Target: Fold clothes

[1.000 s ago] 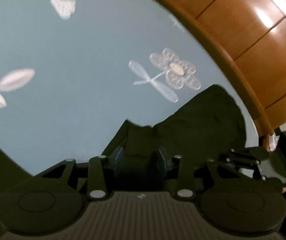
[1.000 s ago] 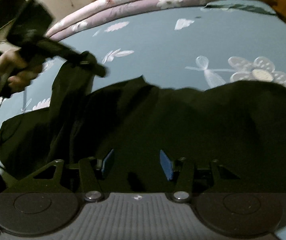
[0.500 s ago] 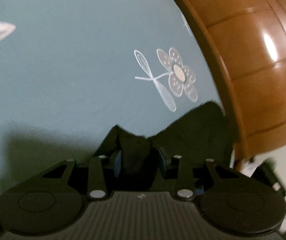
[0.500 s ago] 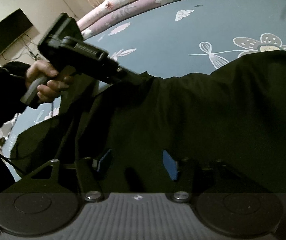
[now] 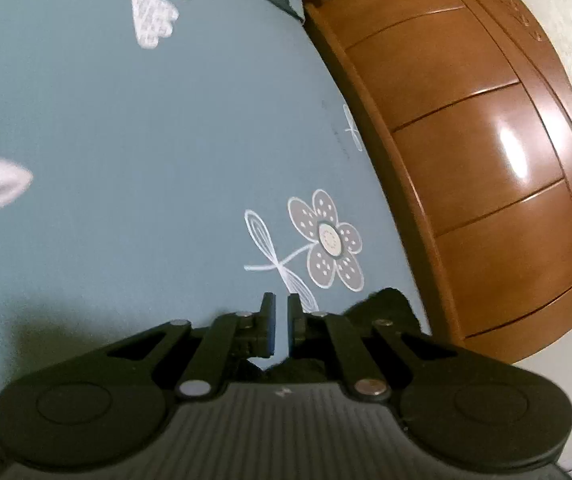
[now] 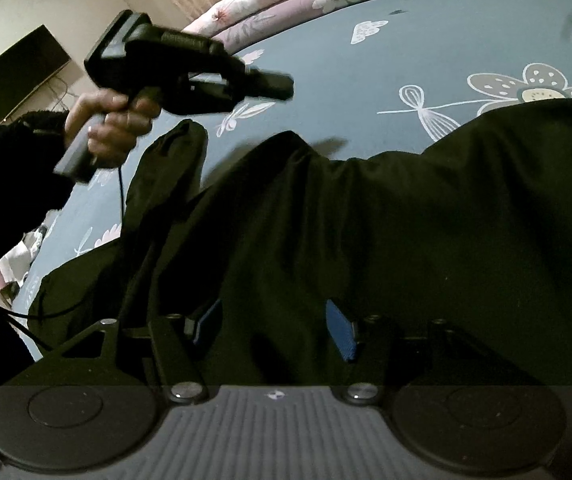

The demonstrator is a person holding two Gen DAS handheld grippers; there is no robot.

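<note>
Black garment [image 6: 386, 240] lies spread w/ loose folds on blue bedsheet [image 5: 126, 120], mid-fold by the look; left gripper [image 5: 281, 322] nearly closed, empty, above it, right gripper [image 6: 274, 328] wide apart over cloth, so next needs a fresh edge pinch.

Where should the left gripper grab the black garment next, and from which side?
Probably the raised corner at the far left of the black garment. That flap stands up off the bedsheet with a free edge, so the fingers can straddle it. The left gripper, empty and nearly shut, hovers just above it, so come down from above with the jaws reopened.
</note>
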